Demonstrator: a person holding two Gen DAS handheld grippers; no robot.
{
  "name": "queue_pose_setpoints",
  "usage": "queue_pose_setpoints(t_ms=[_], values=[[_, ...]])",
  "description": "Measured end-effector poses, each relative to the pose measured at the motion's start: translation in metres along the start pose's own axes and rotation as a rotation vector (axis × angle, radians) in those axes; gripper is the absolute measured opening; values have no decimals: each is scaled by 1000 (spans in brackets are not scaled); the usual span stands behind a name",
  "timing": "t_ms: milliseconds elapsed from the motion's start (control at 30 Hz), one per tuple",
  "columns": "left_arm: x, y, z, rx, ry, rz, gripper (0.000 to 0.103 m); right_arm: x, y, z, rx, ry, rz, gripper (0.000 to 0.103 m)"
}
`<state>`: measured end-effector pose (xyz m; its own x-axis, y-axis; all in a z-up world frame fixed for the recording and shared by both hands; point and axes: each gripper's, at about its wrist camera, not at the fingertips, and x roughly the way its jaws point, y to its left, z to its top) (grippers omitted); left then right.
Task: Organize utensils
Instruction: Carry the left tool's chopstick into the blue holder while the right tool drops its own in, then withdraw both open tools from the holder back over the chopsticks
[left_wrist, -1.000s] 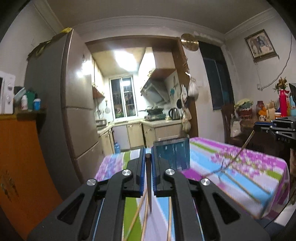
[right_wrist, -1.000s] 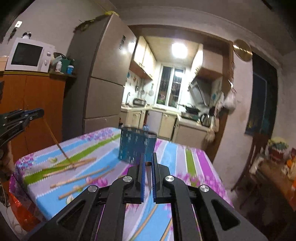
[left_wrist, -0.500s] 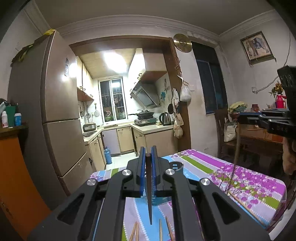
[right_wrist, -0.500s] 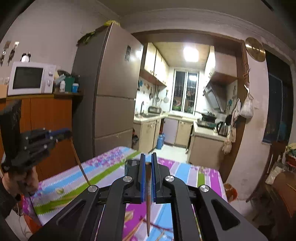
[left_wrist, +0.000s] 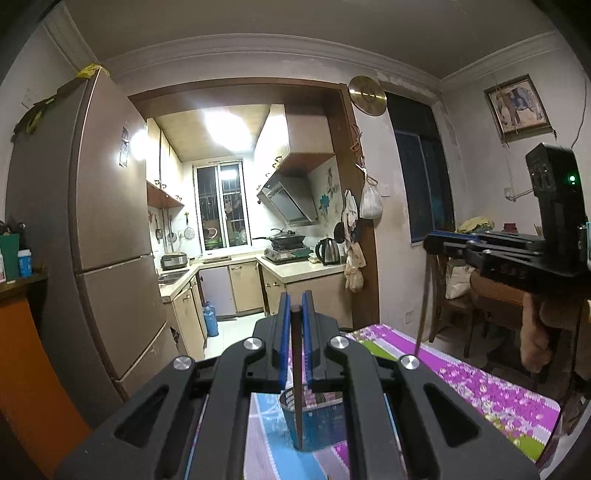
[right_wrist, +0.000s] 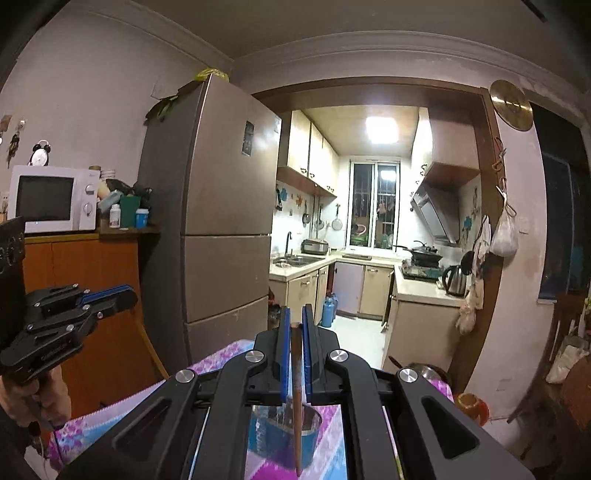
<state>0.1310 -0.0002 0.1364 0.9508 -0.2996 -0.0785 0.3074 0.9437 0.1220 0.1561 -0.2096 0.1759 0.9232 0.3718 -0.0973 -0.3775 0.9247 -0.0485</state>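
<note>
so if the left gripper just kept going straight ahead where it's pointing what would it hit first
Probably nothing close. The left gripper, shut on a chopstick, points level above the blue holder, across open floor toward the kitchen cabinets. Depth is hard to judge through the fisheye.

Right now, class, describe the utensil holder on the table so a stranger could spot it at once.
Find the table with the bright flowered and striped cloth in front of the kitchen doorway. On it, directly below the left gripper, stands the blue utensil holder, an upright, open-topped container. It is the only container visible on the cloth, and the chopstick clamped in that gripper hangs in front of it.
</note>
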Motion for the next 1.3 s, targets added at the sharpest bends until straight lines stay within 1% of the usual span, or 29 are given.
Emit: queue_pose_setpoints(t_ms=[200, 367, 500, 700, 1000, 1267, 1300], values=[[31, 6, 27, -1, -8, 11, 5, 36, -14, 20, 34, -27, 7, 7], [61, 11, 32, -24, 5, 6, 5, 71, -21, 21, 59, -11, 8, 7], [88, 10, 22, -32, 44, -3, 5, 96, -22, 9, 68, 18, 13, 7], [115, 9, 0, -32, 98, -8, 5, 120, -25, -12, 79, 57, 14, 7], [136, 20, -24, -64, 150, -11, 5, 142, -31, -41, 98, 106, 9, 7], [144, 20, -21, -65, 166, -17, 5, 145, -31, -47, 87, 109, 6, 8], [142, 19, -20, -62, 168, -13, 6, 145, -31, -48, 88, 110, 1, 9]])
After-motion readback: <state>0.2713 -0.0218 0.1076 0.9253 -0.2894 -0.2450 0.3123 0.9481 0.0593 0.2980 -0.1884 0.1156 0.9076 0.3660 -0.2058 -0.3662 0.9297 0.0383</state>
